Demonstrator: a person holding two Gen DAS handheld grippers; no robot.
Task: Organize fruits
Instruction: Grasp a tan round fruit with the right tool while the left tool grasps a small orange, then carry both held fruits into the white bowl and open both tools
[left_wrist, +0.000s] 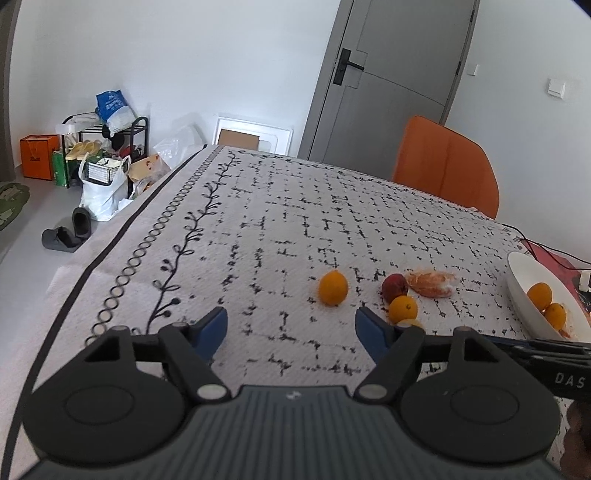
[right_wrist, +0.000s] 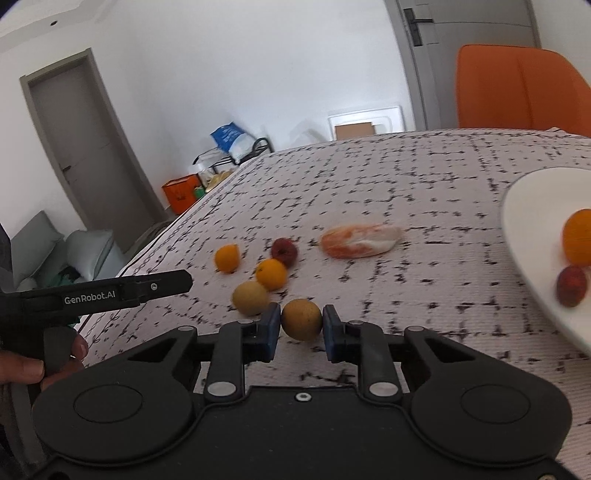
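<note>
On the table (right_wrist: 424, 206), loose fruits are grouped left of the plate (right_wrist: 532, 221), which sits at the right edge and holds two fruits. One fruit (right_wrist: 301, 319) is clamped between the right gripper (right_wrist: 300, 325) pads. A peeled piece (right_wrist: 360, 240) lies behind it. A chair (right_wrist: 517, 85) stands beyond the table.

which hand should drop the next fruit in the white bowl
Right. Its tongs are shut on a yellow-brown fruit, with the white bowl on that side. The left tongs are open and empty.
</note>
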